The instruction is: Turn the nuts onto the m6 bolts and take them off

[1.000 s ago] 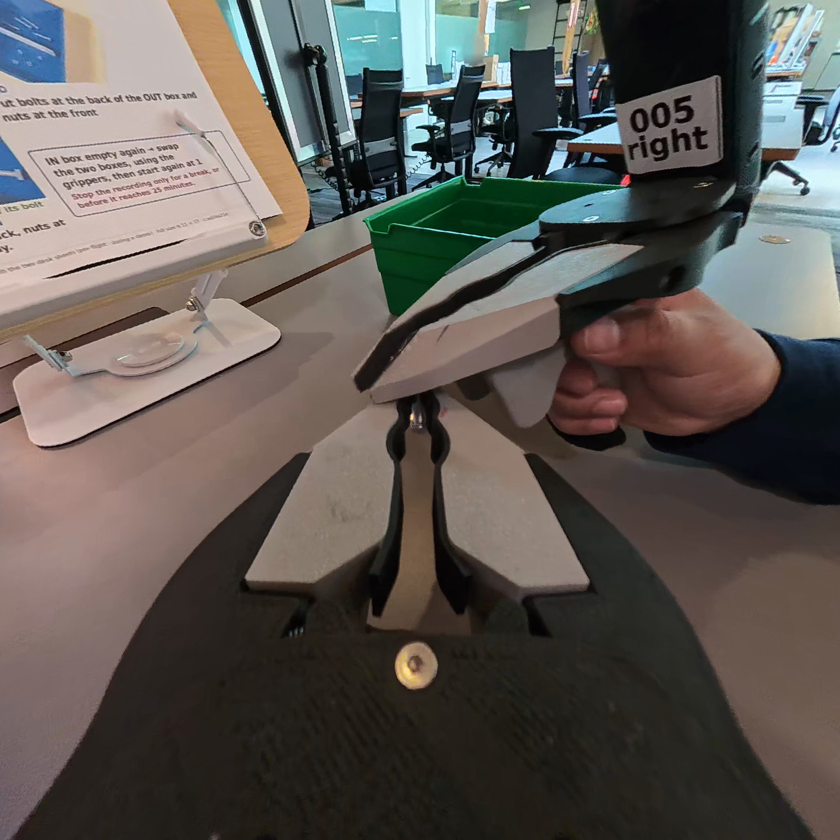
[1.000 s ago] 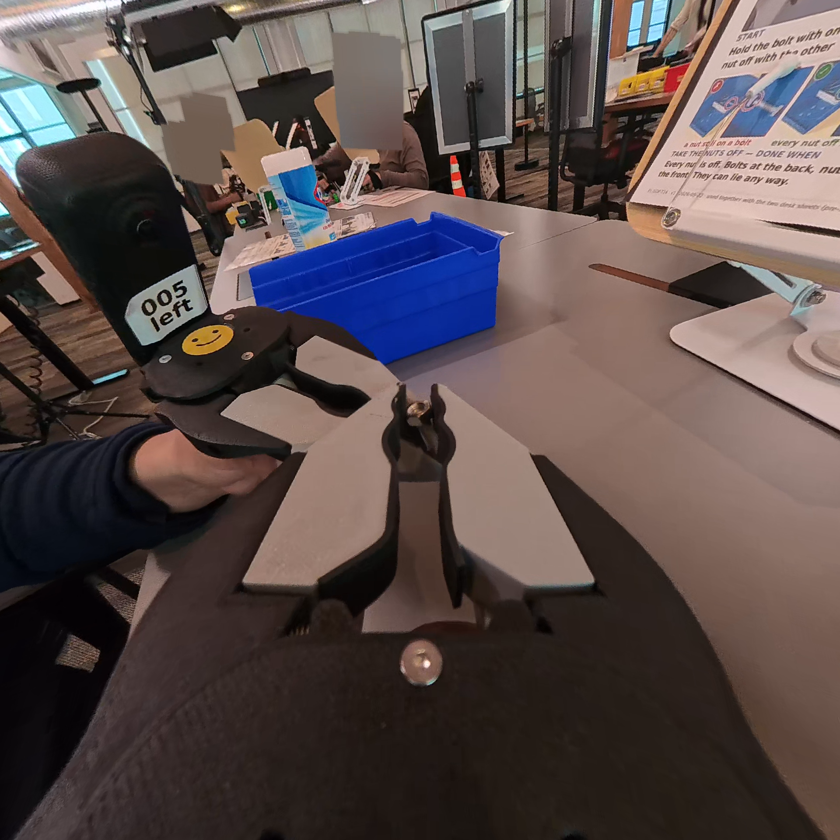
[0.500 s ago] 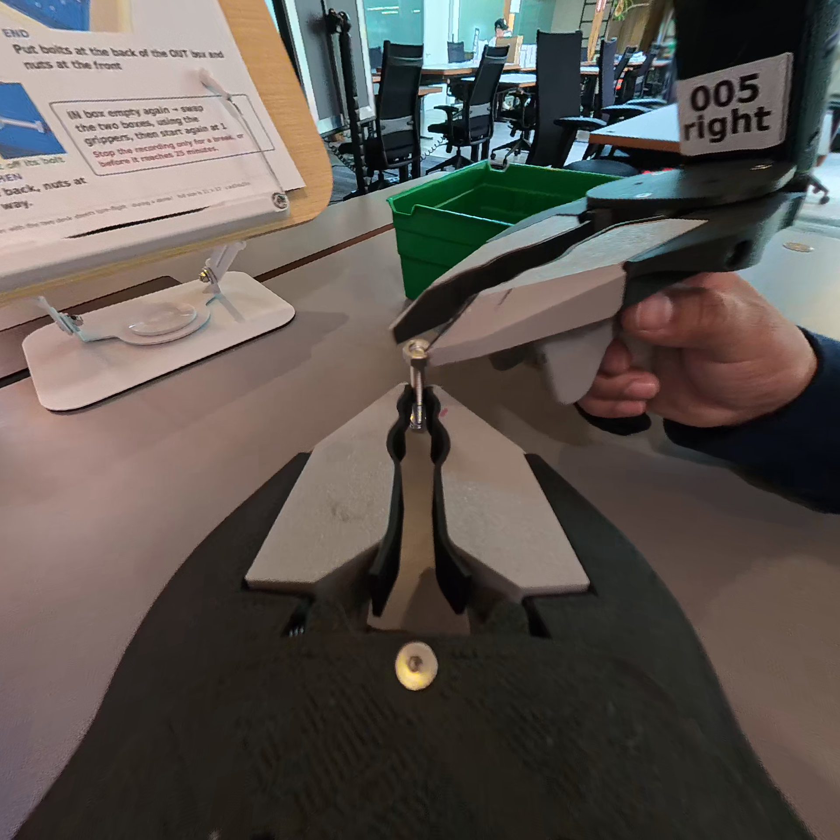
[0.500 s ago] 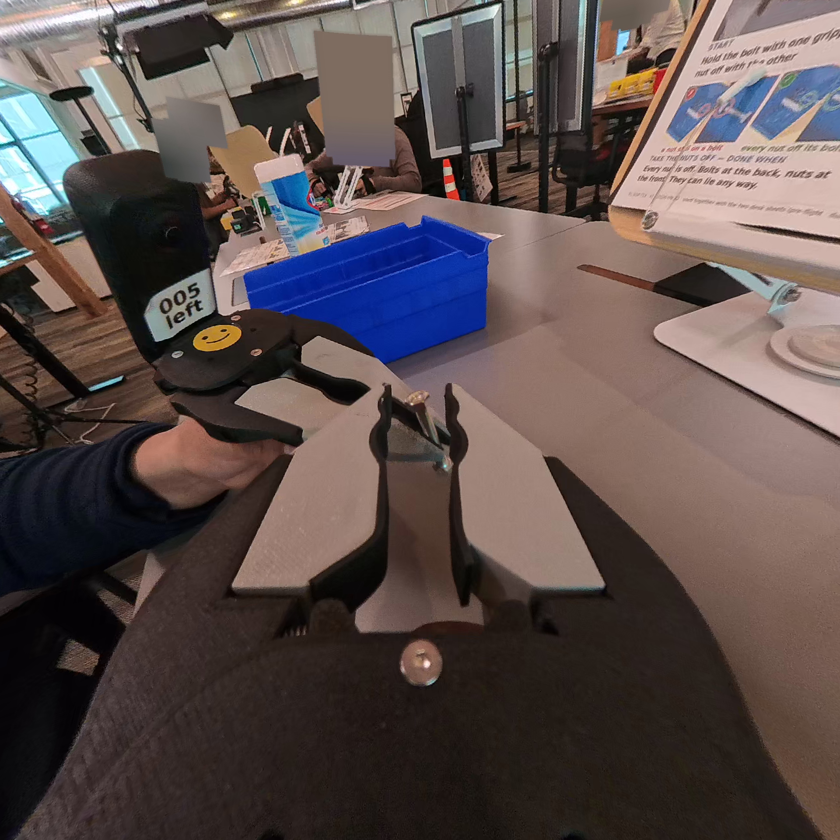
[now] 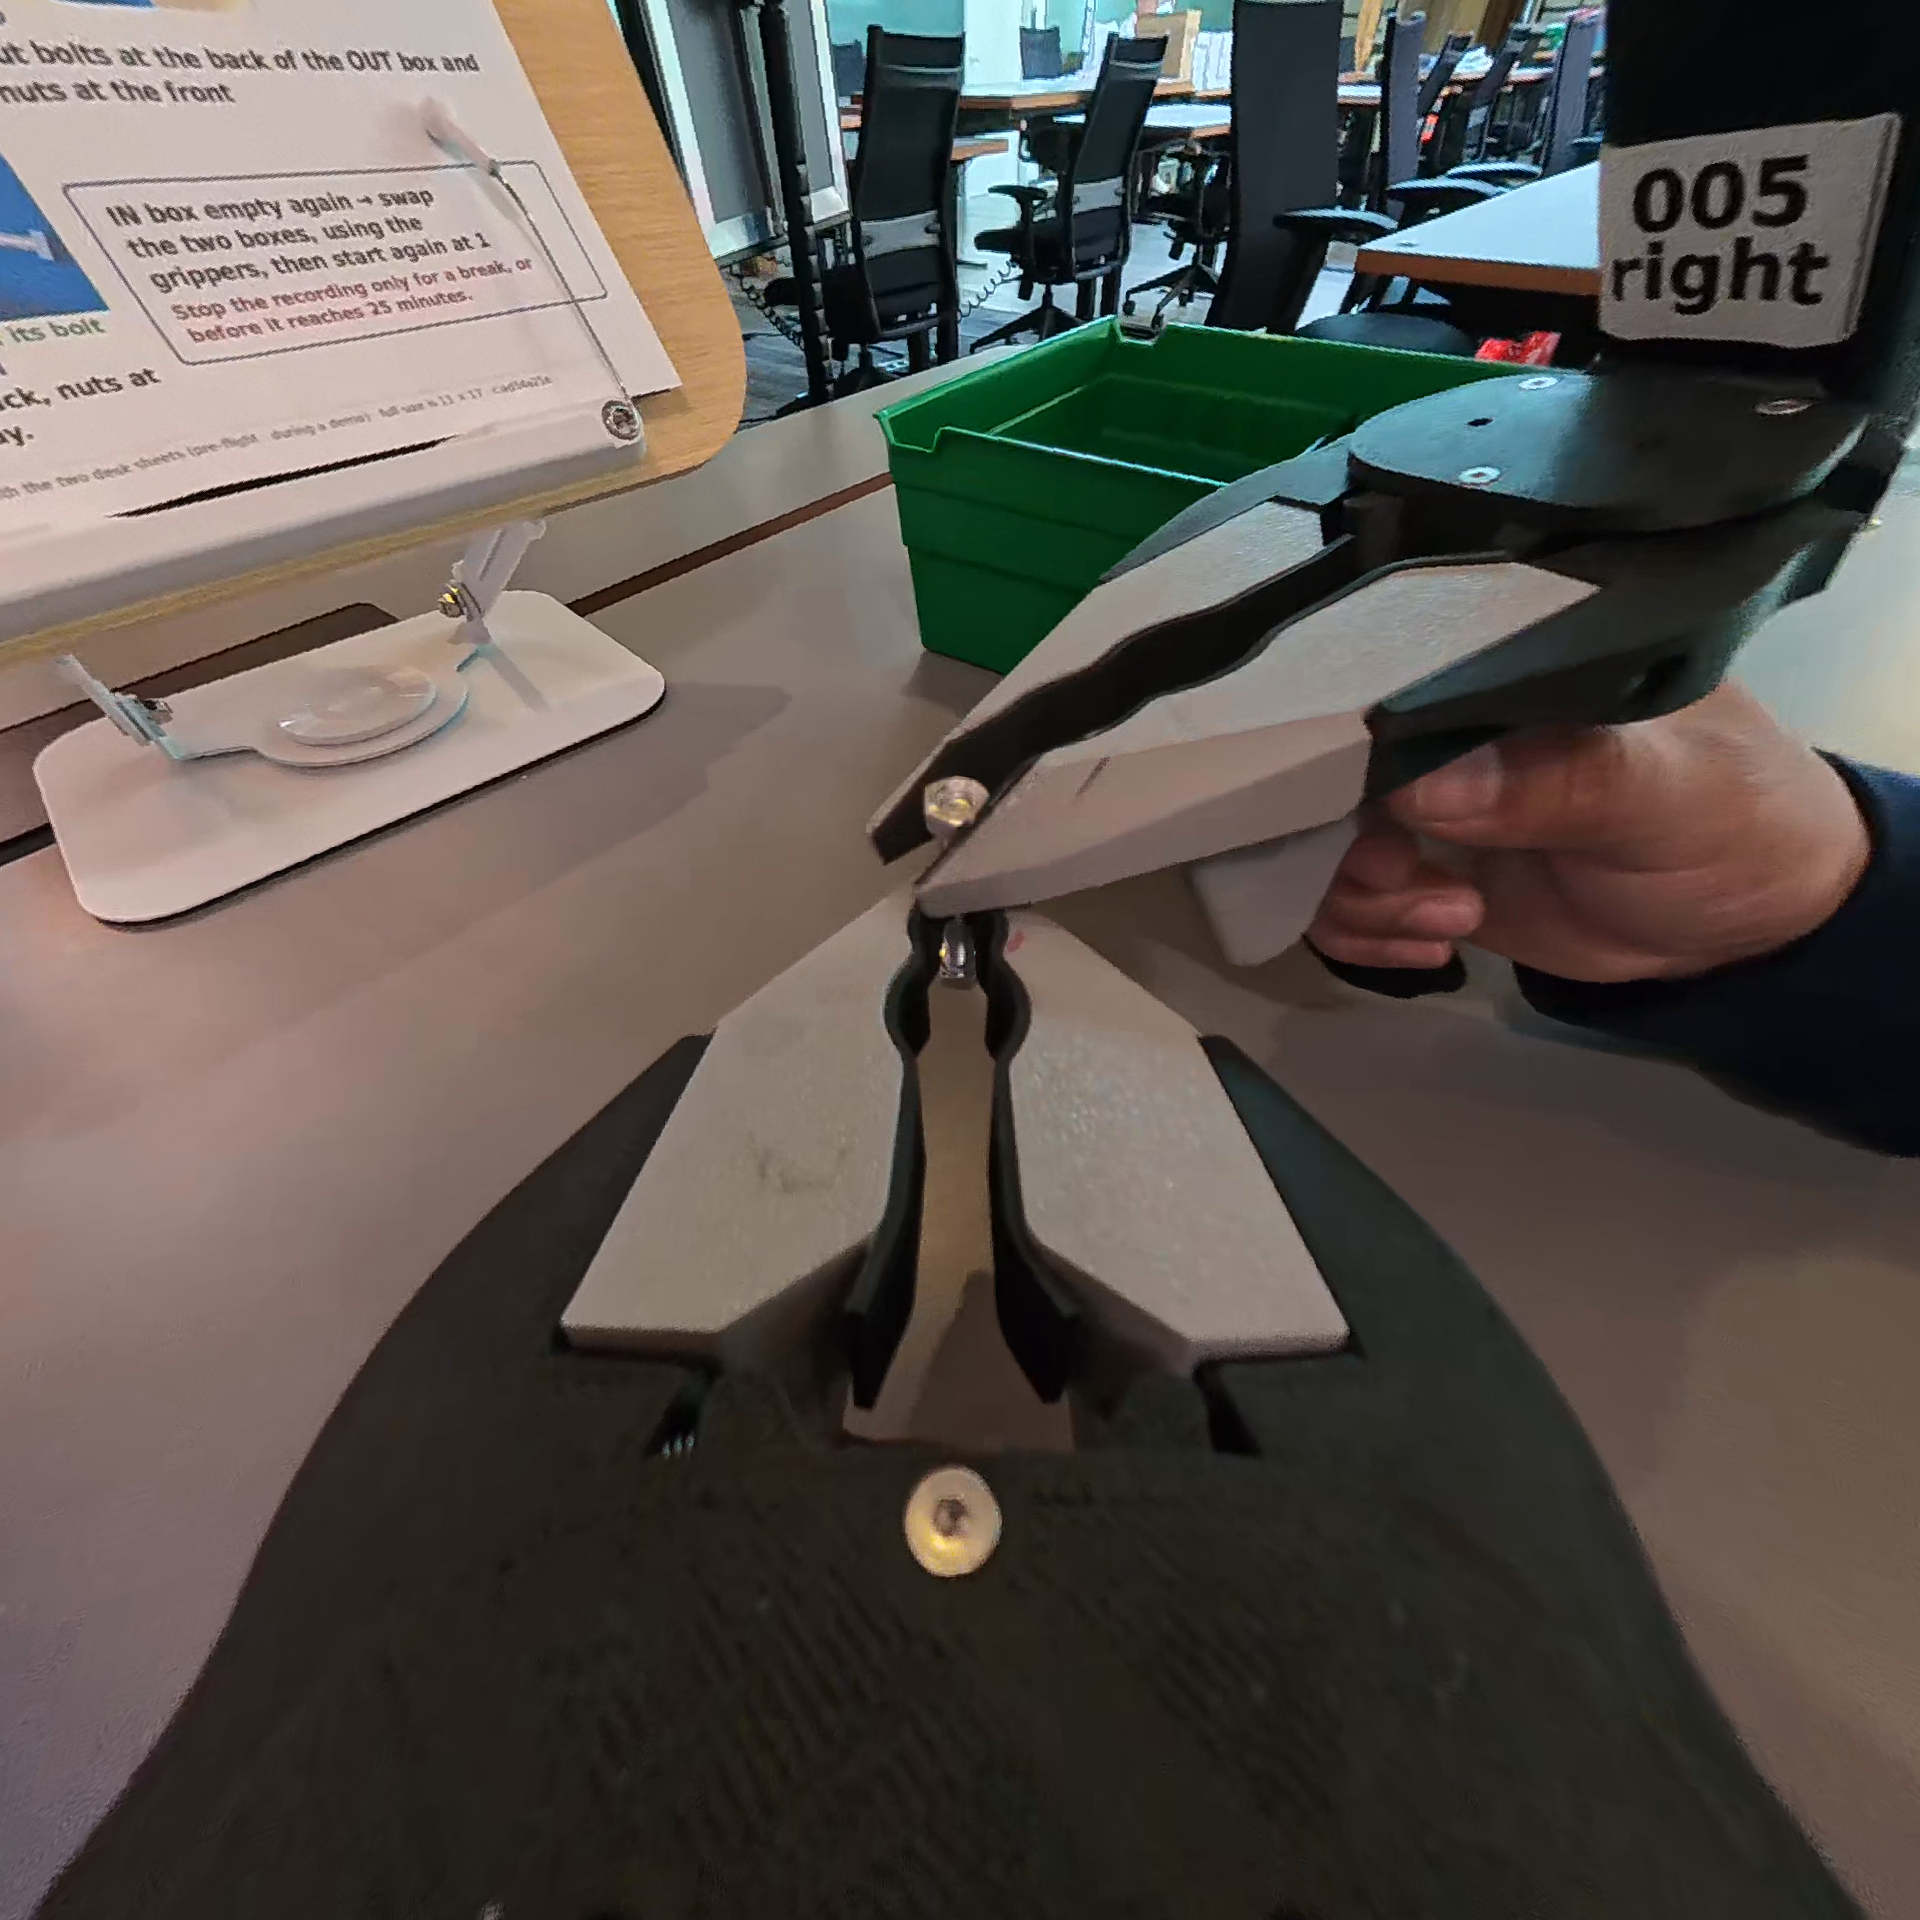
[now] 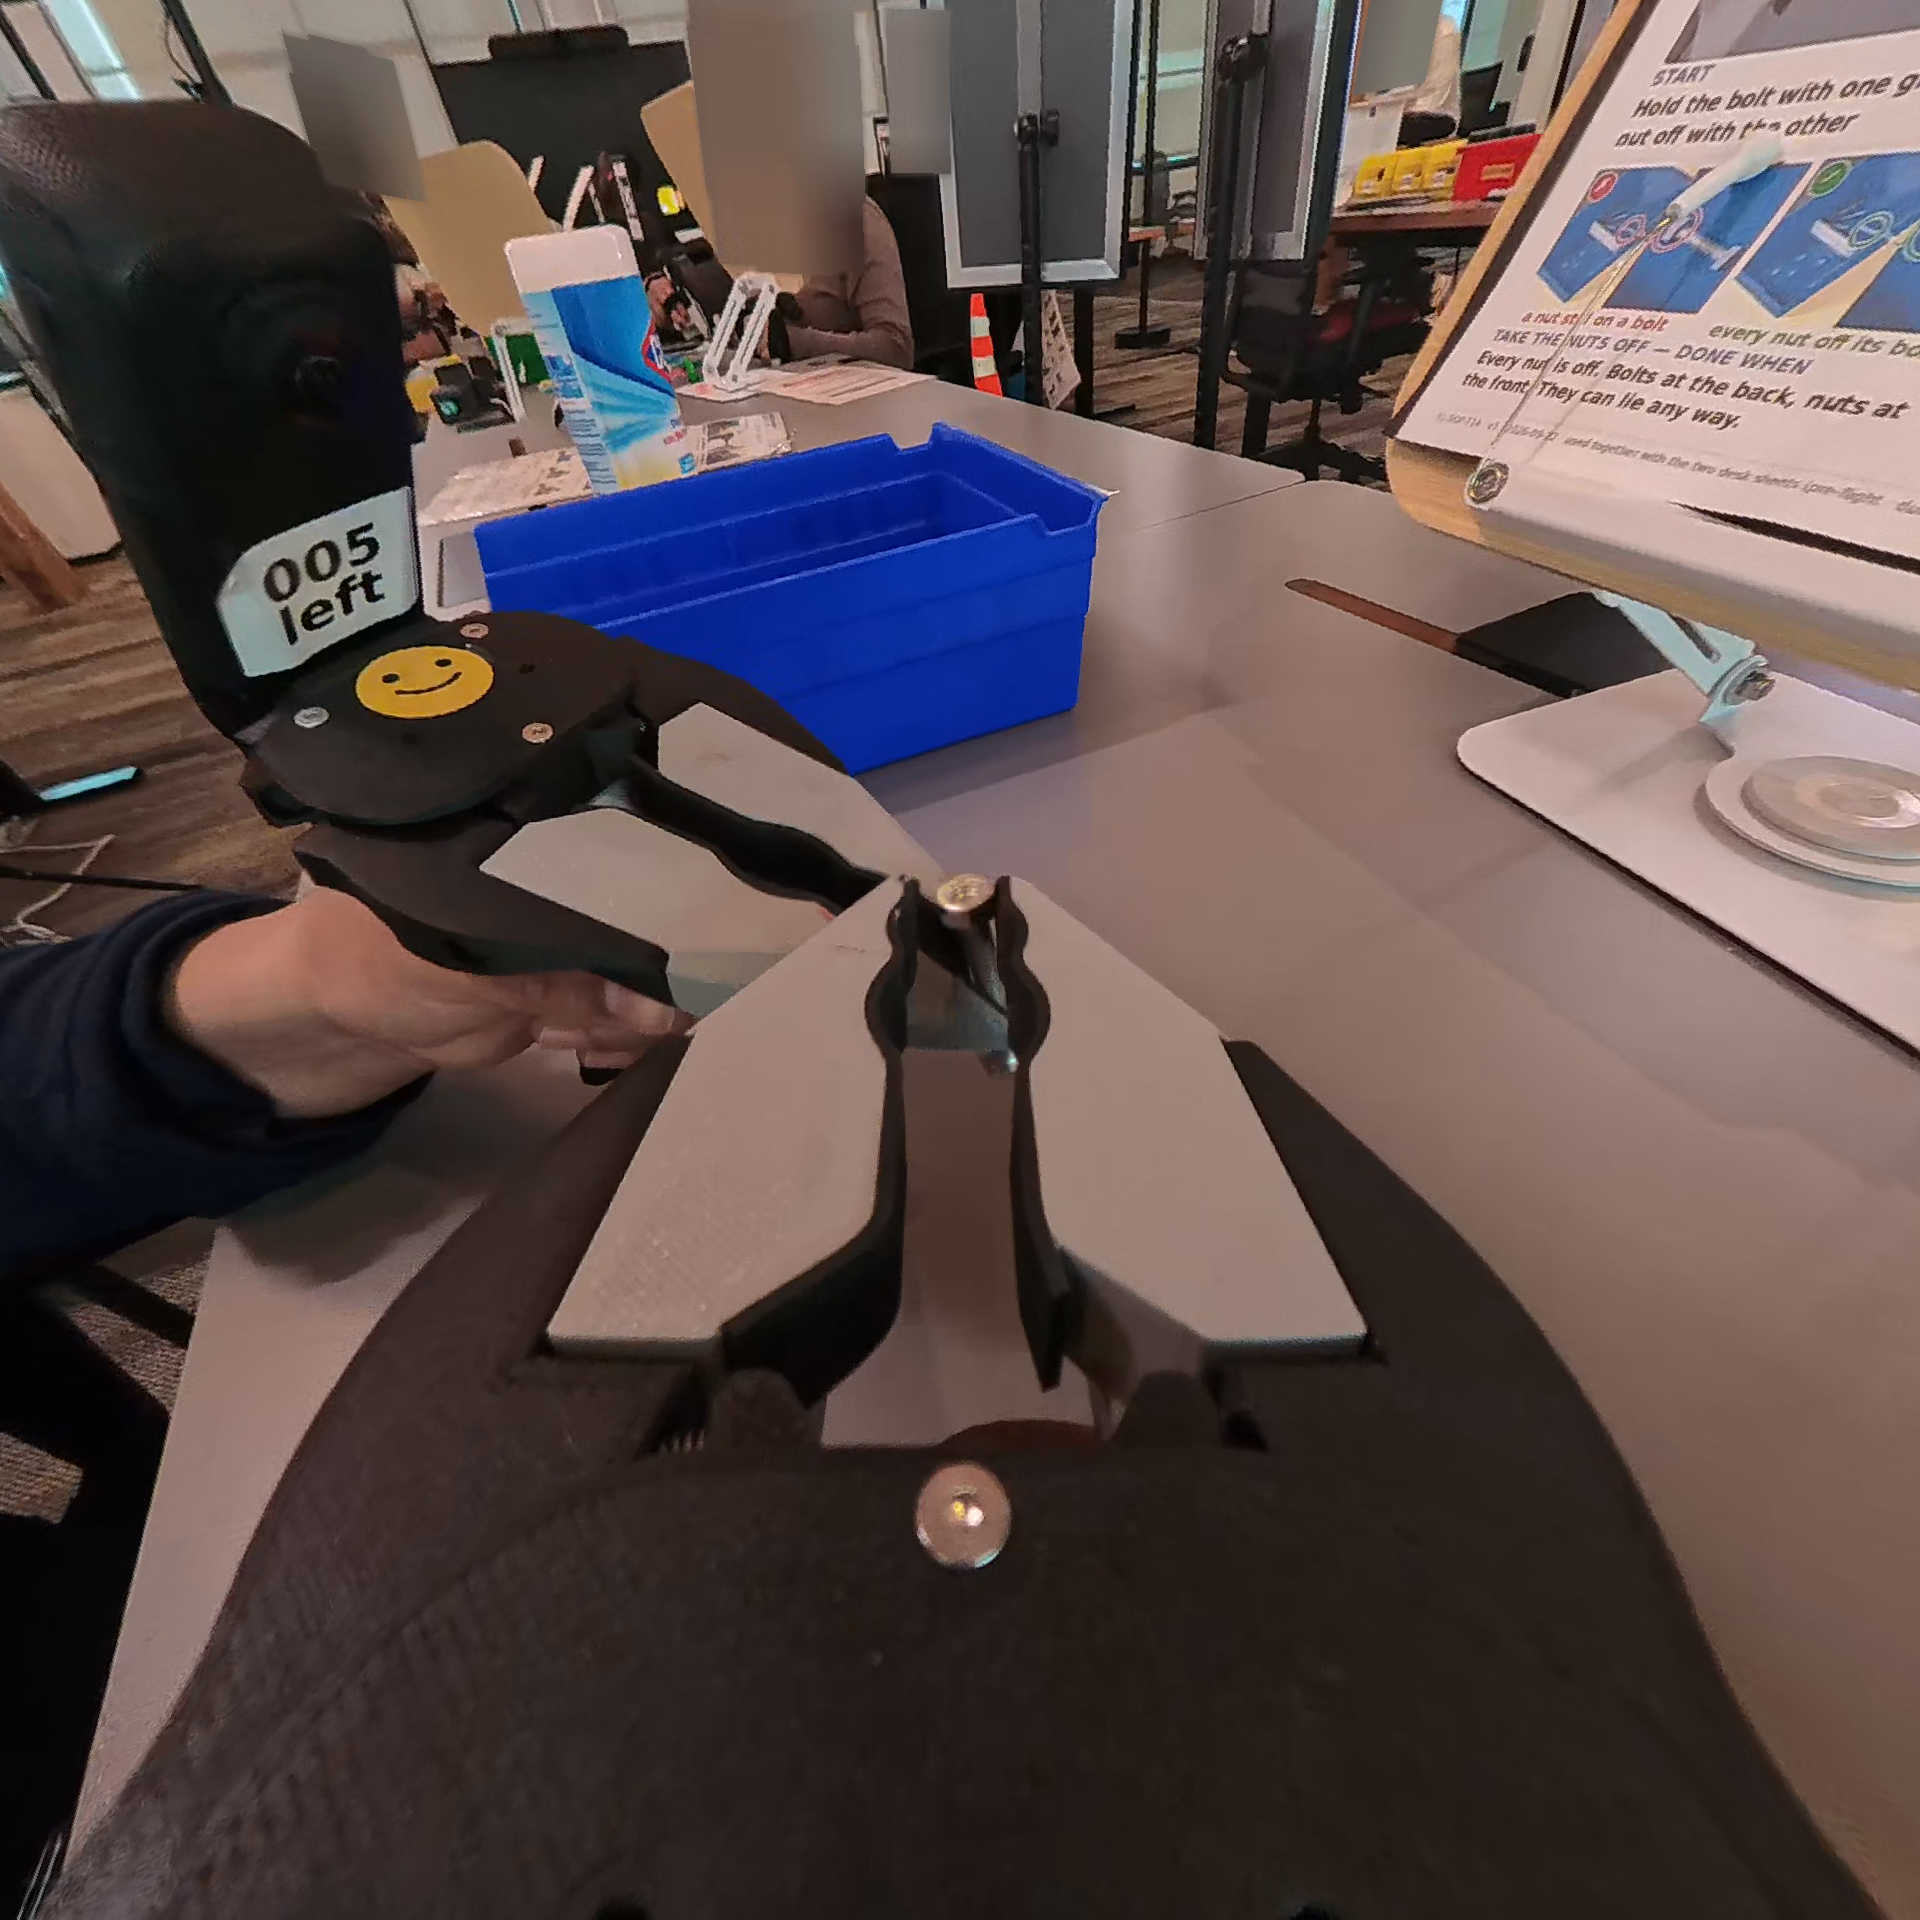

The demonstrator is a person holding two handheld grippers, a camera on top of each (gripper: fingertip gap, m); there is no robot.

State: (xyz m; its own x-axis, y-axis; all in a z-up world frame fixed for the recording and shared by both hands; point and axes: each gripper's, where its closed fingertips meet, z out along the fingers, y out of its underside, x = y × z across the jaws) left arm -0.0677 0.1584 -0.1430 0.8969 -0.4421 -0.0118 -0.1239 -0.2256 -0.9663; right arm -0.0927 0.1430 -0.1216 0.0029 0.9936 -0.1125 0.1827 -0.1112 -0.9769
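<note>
Grey table [image 5: 312, 1039], black office chairs [image 5: 894, 208], wood-patterned floor [image 6: 94, 665], partition screens [image 6: 1029, 135]

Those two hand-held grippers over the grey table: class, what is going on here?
A person holds a gripper in each hand. The right gripper is shut on the bolt near its head; the left gripper pinches the nut at the shank's lower end. Whether the nut is on or off the thread cannot be told. The green bin and the blue bin stand behind.
</note>
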